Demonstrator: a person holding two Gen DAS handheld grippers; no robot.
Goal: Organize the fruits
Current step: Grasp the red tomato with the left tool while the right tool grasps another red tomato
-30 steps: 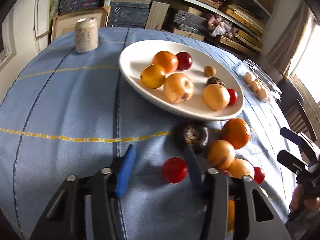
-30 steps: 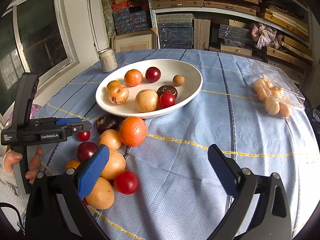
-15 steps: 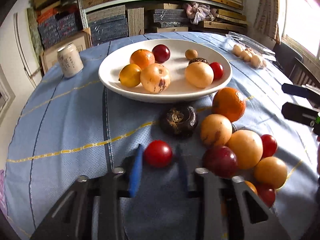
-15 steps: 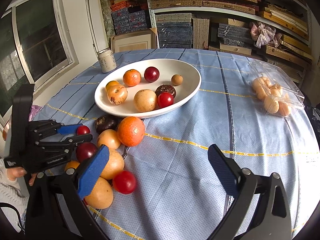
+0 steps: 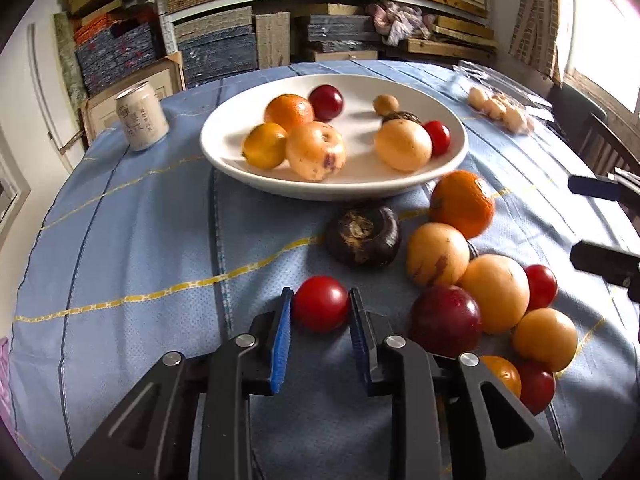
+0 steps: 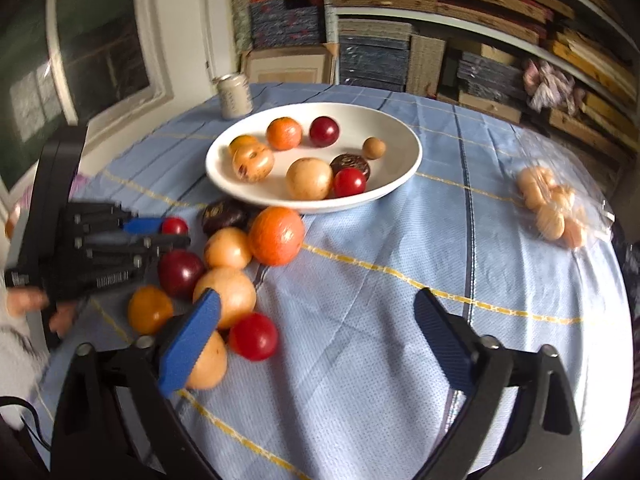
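A small red tomato (image 5: 320, 308) sits on the blue tablecloth, and my left gripper (image 5: 320, 314) is shut on it, both blue pads against its sides. The right wrist view shows the same grip (image 6: 175, 226) at the left. My right gripper (image 6: 316, 332) hangs over the cloth with its jaws closing and nothing pressed between them. Another red tomato (image 6: 253, 336) lies just inside its left finger (image 6: 192, 340). A white bowl (image 5: 332, 192) behind holds several fruits. A loose pile with an orange (image 5: 462, 204) and a dark round fruit (image 5: 362, 236) lies in front of it.
A pale can (image 5: 141, 116) stands at the table's far left. A clear plastic bag of small pale fruits (image 6: 556, 208) lies at the right. Shelves of stacked boards fill the back wall. A dark chair (image 5: 600, 148) stands beyond the right edge.
My left gripper's jaws closed from wide apart onto the red tomato, and its view rolled. My right gripper's jaws came somewhat closer together and its view tilted.
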